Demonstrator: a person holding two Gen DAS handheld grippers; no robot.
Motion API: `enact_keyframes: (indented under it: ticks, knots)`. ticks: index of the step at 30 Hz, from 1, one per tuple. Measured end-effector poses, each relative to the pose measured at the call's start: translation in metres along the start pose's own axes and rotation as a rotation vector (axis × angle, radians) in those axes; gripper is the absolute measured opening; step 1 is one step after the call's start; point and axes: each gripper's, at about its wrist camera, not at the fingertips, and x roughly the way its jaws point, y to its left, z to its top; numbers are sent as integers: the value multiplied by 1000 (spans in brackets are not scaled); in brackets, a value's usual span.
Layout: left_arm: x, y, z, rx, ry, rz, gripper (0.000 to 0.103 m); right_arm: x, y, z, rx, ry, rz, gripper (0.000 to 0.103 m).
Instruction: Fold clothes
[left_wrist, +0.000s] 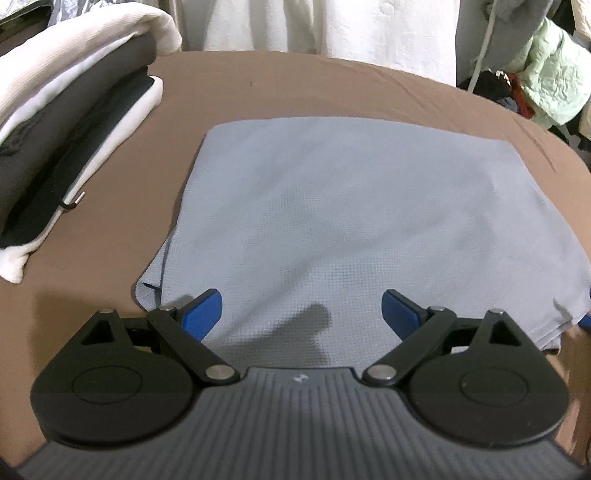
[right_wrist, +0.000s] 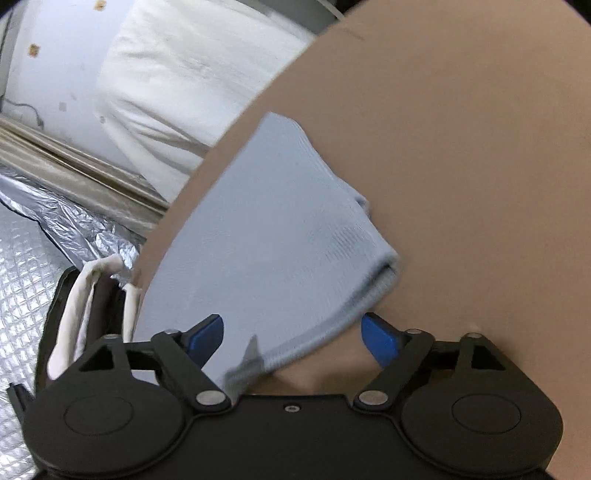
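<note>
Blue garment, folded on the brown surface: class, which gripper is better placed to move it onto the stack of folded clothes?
Probably the left gripper. It is open at the garment's near edge, and the stack lies on its side. The right gripper is open at the opposite corner.

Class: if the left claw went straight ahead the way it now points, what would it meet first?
Most likely the folded blue garment, which lies between and beyond the open left claw; depth is uncertain.

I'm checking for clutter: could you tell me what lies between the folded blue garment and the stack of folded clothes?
Only bare brown table cover lies between the blue garment and the stack, as the left wrist view shows.
</note>
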Motion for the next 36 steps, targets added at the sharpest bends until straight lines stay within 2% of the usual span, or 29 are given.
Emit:
enact_keyframes:
  ticks: [2,5,7,8,9,11,15,18,20,22,24,26,29,32,34,36]
  knots:
    - [3,-1,1,0,12,-34,94,17,5,4,-17,-43,-2,88]
    - [13,-5,4,-4,47,-153,93,37,16,8,-53,-117,-17,86]
    - [23,-10,6,1,87,-211,89,48,31,13,-109,-121,-43,44]
    - [29,-12,5,10,118,-207,87,51,38,16,-146,-107,-66,17]
    - [36,-15,5,22,153,-192,82,50,45,18,-185,-112,-80,17]
    - [35,4,6,-38,143,-206,75,38,61,17,-272,-148,-122,16]
    - [29,49,8,-186,95,-248,74,31,100,20,-509,-161,-190,14]
    - [24,83,9,-297,59,-280,72,39,145,30,-601,-118,-120,13]
    - [21,106,10,-372,35,-301,66,52,185,34,-682,-49,-63,13]
    - [18,128,11,-446,11,-321,66,67,231,29,-797,22,5,13]
    - [19,152,1,-546,6,-363,66,86,274,12,-930,101,89,13]
    - [22,171,-12,-618,22,-393,66,109,302,-16,-1000,194,169,12]
    - [21,186,-20,-657,25,-369,66,142,311,-75,-1126,315,200,12]
    - [21,188,-19,-660,1,-350,66,173,295,-126,-1188,432,152,12]
    - [24,186,-18,-651,7,-339,66,180,282,-141,-1209,415,124,12]
    - [27,184,-18,-640,14,-328,66,168,277,-146,-1262,361,130,12]
